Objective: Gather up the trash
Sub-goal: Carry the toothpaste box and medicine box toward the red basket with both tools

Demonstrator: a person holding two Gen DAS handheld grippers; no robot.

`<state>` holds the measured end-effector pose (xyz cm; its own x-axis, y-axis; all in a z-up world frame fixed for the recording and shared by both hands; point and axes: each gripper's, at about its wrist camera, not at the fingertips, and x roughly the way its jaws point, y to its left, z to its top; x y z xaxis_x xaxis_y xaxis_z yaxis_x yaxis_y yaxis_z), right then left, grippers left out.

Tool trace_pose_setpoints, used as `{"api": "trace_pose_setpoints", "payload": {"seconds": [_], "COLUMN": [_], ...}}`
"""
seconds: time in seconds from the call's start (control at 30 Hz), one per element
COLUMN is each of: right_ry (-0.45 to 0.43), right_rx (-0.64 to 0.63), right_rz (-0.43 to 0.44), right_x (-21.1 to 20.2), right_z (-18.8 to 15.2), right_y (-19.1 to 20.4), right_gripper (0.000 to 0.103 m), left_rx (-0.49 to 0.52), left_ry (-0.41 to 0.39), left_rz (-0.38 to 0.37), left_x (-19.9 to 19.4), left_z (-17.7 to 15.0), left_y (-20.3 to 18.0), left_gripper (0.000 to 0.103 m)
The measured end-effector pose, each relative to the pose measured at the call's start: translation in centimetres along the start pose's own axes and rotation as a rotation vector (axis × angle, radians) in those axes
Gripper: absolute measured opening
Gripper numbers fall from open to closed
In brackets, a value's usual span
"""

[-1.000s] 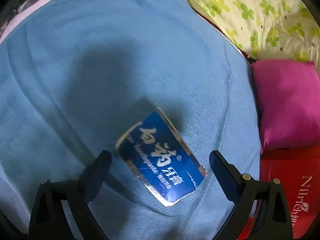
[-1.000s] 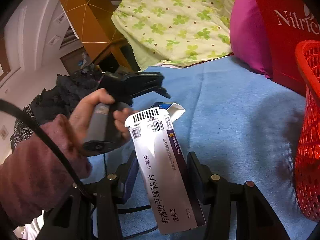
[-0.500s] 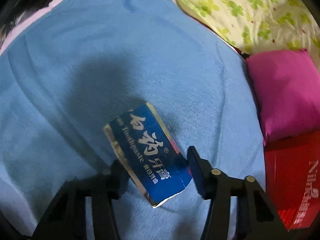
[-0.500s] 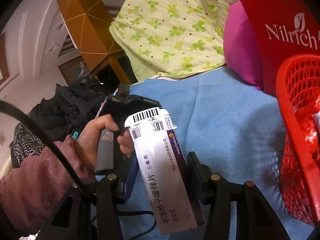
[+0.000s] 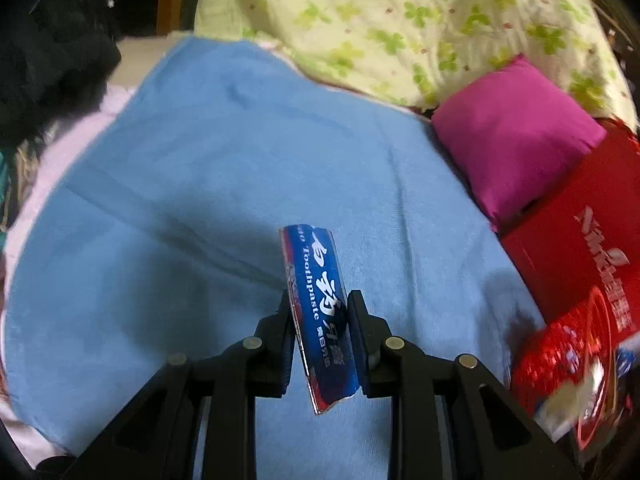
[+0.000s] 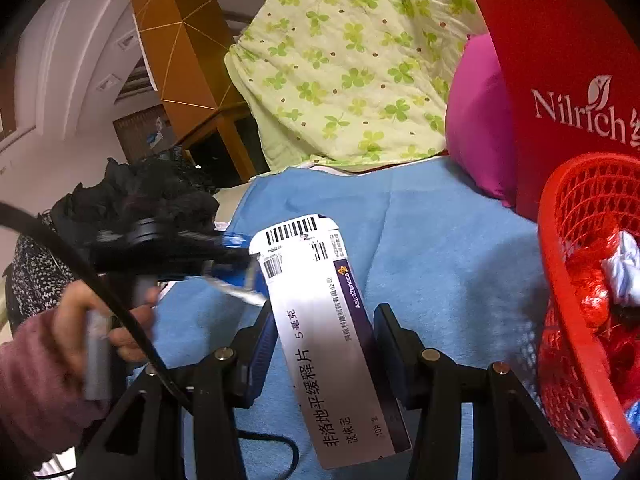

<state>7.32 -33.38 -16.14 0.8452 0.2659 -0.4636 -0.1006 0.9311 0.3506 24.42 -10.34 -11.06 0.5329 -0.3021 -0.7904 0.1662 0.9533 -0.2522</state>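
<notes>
blue toothpaste box (image 5: pixel 322 312): flattened, upright, off blanket | white medicine box (image 6: pixel 340 344): upright, barcode end up

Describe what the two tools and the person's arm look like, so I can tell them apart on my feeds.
Both tools are matte black: the left tool and the right tool each have angular linkage arms with round silver pivot pins. The right tool's finger pads look blue. In the right wrist view, a dusty-pink knit sleeve covers the left arm, and a black cable crosses it.
</notes>
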Motion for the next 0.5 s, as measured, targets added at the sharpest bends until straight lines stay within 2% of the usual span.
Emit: {"api": "trace_pose_setpoints", "payload": {"seconds": [0.1,0.37,0.5], "right_ry": [-0.020,-0.129,-0.179], "right_rx": [-0.007,-0.009,-0.011], "right_rz": [-0.011,-0.026,-0.008], "right_x": [-0.7,-3.8,-5.6], "right_z": [0.0,0.4,0.8], "right_y": [0.3,0.8,1.3], "right_gripper": [0.052,0.052,0.052], "left_rx": [0.066,0.256,0.313], "left_ry": [-0.064,-0.286,-0.341], "left_rz": [0.042,0.132,0.142], "left_x": [-3.5,-10.6,-13.5], "left_z": [-1.3,-3.2,-4.5], "left_y": [-0.4,-4.9,-6.1], "left_gripper": [0.026,0.026,0.026]}}
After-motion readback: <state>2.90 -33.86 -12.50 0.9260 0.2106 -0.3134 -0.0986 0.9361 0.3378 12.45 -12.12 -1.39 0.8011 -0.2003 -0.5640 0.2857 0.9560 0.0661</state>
